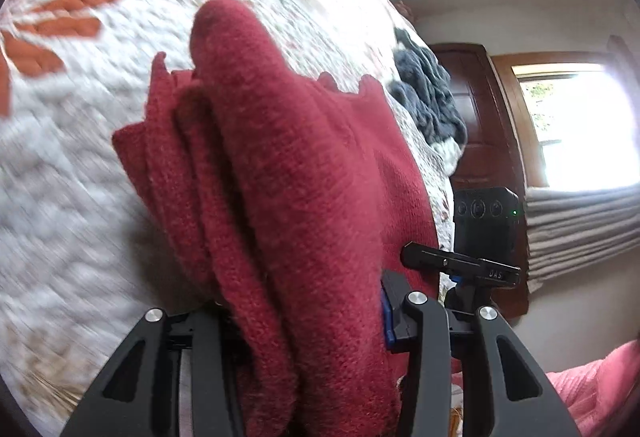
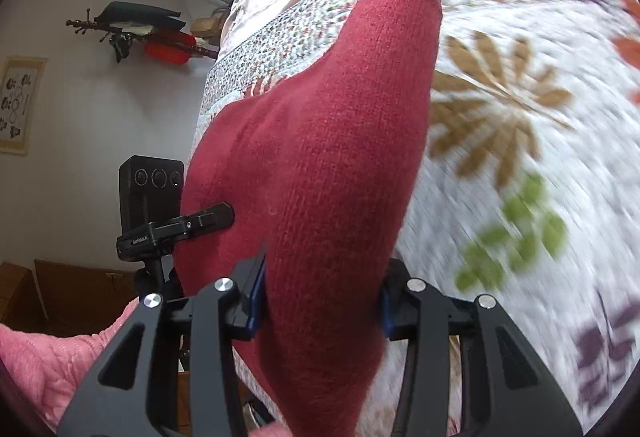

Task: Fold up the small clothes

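The black clamp bar point(image 1: 464, 263) in the left wrist view carries small pale letters that look like "DAS". In the right wrist view, the black clamp point(image 2: 176, 227) bears a tiny white brand line, too small to read. The framed wall print point(image 2: 17, 105) shows dark symbols, illegible.

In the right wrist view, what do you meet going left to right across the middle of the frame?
Framed picture on the wall → black camera unit → red knitted garment → brown leaf print on the quilt.

Both wrist cameras look close along their fingers point(image 1: 424, 321) (sharing the quilt point(image 2: 520, 141)).
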### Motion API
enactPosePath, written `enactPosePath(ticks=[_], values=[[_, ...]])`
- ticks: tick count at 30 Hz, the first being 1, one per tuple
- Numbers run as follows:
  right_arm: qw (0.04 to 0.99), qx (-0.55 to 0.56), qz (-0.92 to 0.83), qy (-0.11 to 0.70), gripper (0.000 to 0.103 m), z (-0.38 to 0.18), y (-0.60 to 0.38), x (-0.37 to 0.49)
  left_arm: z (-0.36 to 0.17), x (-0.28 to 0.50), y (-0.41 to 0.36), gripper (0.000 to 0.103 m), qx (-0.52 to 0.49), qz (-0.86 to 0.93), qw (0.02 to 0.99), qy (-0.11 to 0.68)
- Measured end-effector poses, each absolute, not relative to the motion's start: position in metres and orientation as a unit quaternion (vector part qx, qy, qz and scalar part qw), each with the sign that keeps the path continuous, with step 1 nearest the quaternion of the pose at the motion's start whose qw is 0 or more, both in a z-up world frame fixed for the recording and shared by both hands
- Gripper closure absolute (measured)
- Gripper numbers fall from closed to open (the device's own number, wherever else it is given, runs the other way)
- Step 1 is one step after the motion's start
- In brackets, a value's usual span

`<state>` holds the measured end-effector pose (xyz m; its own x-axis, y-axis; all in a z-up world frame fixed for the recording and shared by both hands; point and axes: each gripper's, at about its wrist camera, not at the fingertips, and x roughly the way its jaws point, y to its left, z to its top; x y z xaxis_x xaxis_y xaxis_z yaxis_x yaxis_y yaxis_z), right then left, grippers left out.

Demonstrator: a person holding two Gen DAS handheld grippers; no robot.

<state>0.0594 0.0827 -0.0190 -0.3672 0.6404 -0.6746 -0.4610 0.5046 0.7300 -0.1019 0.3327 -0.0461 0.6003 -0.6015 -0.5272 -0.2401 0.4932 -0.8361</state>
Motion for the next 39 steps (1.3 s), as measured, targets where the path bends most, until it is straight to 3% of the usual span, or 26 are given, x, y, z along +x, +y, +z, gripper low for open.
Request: enactPosePath(ticks=[10,23,30,37,39], values=[[0.565,0.073,0.476,0.669,0.062,-0.004,-0.017,0.025,-0.039,-0.123,0.222,0.06,-0.488,-0.147,0.732,0.452],[0.589,0.096,0.458,0.659,0.059,-0.087,-0.062,-0.016,-0.108,-0.149,0.177,0.053,-0.441,-0.12,0.75,0.478],[0.621,0.086,0.445,0.639,0.035,-0.076,-0.072,-0.044,-0.095,-0.171,0.176,0.044,-0.421,-0.083,0.776,0.462],[0.63,0.097,0.44,0.632,0.038,-0.077,-0.1,-0.086,-0.062,-0.217,0.154,0.04,-0.349,-0.048,0.81,0.468],[0.624,0.102,0.438,0.639,0.049,-0.084,-0.106,-0.094,-0.06,-0.226,0.146,0.04,-0.346,-0.044,0.813,0.466]])
